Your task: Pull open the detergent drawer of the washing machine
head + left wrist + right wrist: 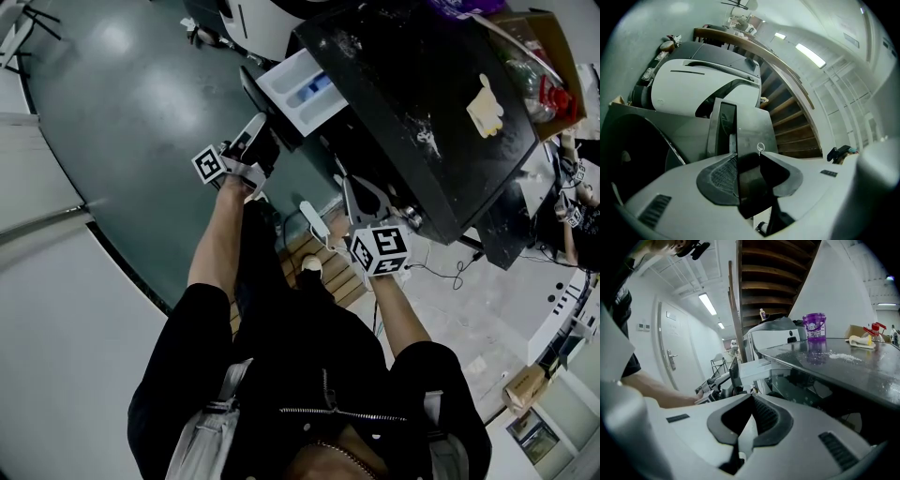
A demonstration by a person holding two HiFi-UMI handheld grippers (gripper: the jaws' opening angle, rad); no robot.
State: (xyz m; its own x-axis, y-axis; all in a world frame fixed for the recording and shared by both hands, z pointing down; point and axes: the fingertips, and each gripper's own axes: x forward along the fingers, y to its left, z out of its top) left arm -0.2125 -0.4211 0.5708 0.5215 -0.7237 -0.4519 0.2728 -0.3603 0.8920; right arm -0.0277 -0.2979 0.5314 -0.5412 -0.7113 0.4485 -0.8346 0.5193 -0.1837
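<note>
The washing machine (pixel 412 103) has a glossy black top, and its white detergent drawer (pixel 298 89) sticks out toward me with a blue compartment showing. My left gripper (pixel 258 127) is shut on the drawer's dark front panel (pixel 249 92). In the left gripper view that panel (pixel 726 124) stands on edge, clamped in my left gripper (pixel 740 157). My right gripper (pixel 354 187) hangs apart from the drawer by the machine's front, shut and empty (pixel 746 401). The right gripper view shows the pulled-out drawer (pixel 757 369) from the side.
A purple tub (pixel 814 326), a cream cloth (pixel 485 105) and spilled powder lie on the machine's top. A cardboard box (pixel 548 56) holds a red-topped spray bottle. A second white machine (pixel 703 79) and wooden stairs (pixel 792 122) stand beyond. A power strip (pixel 314 220) lies on the floor.
</note>
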